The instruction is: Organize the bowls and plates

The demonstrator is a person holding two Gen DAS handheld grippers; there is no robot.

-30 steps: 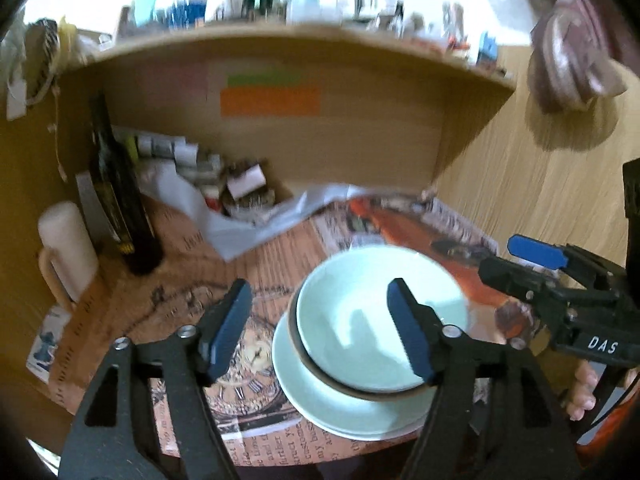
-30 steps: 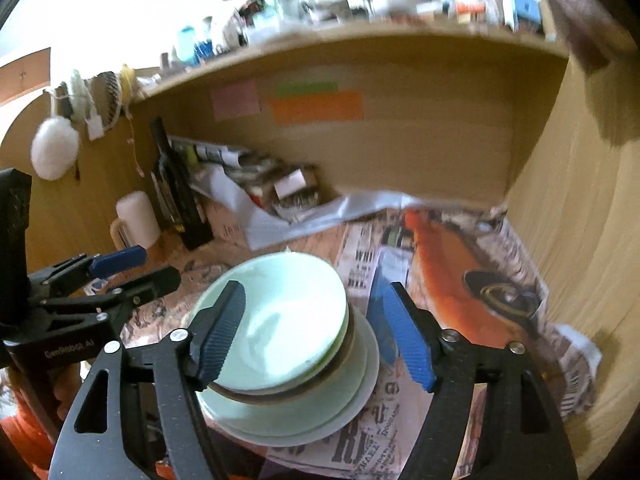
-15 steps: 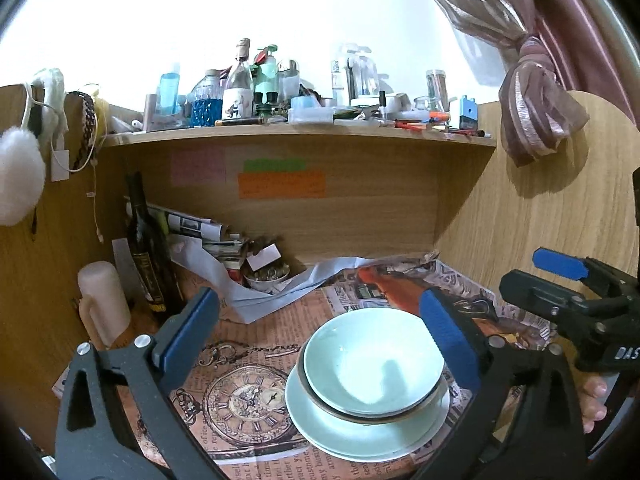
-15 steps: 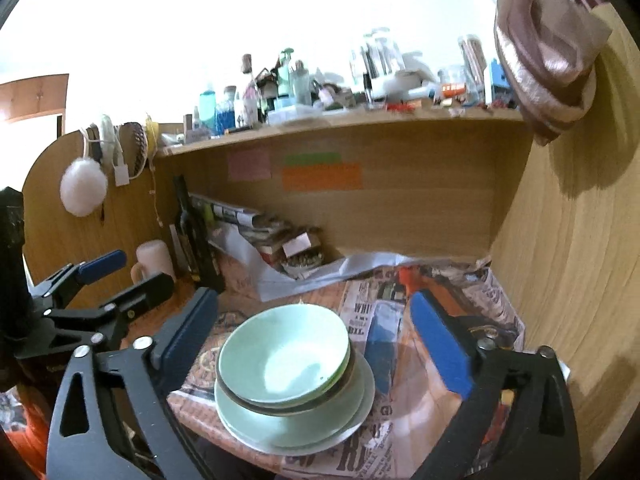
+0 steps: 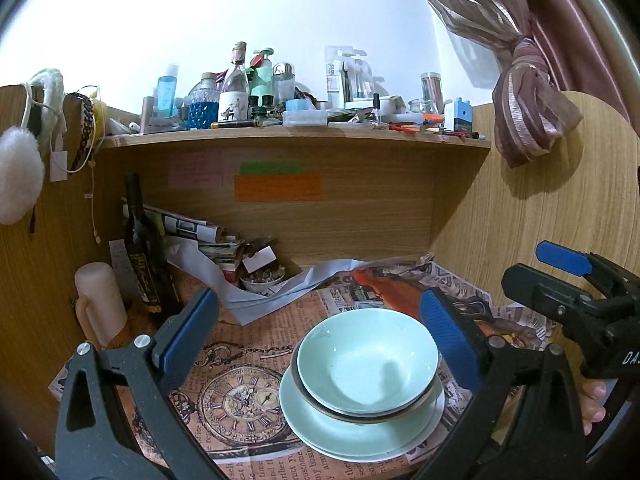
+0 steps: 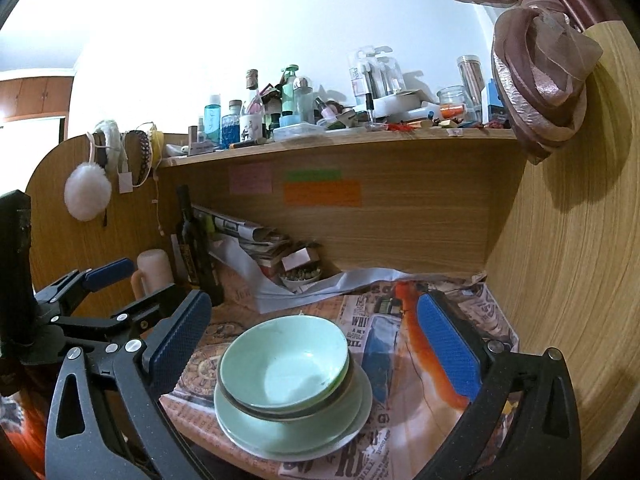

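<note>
A pale green bowl (image 5: 366, 362) sits nested on a dark-rimmed bowl, on a pale green plate (image 5: 320, 428), on the newspaper-covered desk. The stack also shows in the right wrist view, bowl (image 6: 282, 362) on plate (image 6: 296, 436). My left gripper (image 5: 320, 340) is open and empty, held back above the stack. My right gripper (image 6: 314, 342) is open and empty, also above and behind the stack. Each gripper appears in the other's view: the right gripper (image 5: 560, 276) at the right, the left gripper (image 6: 132, 292) at the left.
A dark bottle (image 5: 140, 248) and a cream mug (image 5: 98, 304) stand at the back left. Rolled papers and a small dish (image 5: 262, 278) lie against the back panel. A cluttered shelf (image 5: 296, 136) runs overhead. Wooden side walls close both sides.
Both grippers have pulled back and up from the stack and opened wider. The bowls and plate stay stacked in place.
</note>
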